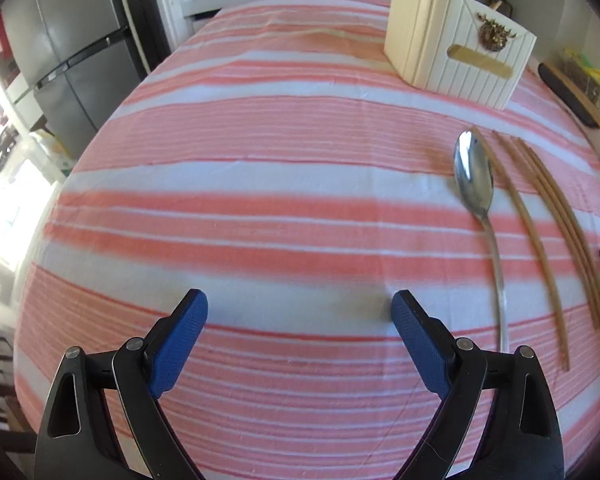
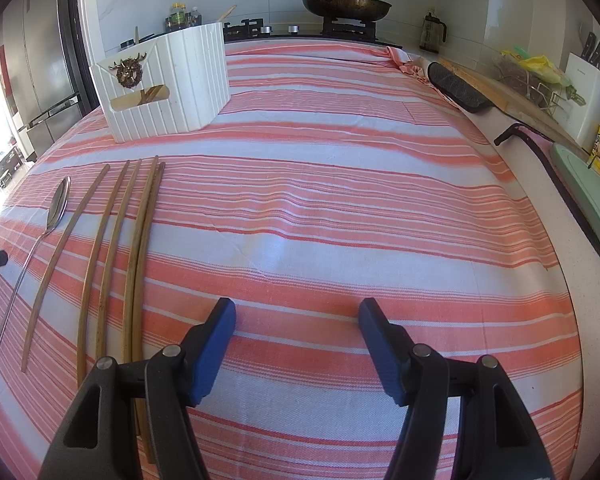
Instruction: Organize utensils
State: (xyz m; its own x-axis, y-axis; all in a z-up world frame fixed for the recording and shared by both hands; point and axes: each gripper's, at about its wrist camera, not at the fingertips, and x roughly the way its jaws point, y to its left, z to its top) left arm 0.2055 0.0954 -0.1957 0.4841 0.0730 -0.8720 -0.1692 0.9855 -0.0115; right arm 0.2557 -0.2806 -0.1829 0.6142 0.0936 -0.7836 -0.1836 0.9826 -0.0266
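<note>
A metal spoon lies on the striped cloth, right of my left gripper, which is open and empty. Several wooden chopsticks lie side by side right of the spoon. A white utensil holder with a brass ornament stands at the far right. In the right wrist view the spoon and chopsticks lie at the left, and the holder stands behind them with chopsticks showing through its slot. My right gripper is open and empty, just right of the nearest chopsticks.
The pink-and-white striped cloth covers the counter. A stove with a lidded pan is at the back. A cutting board, knife block and sink edge line the right side. A fridge stands left.
</note>
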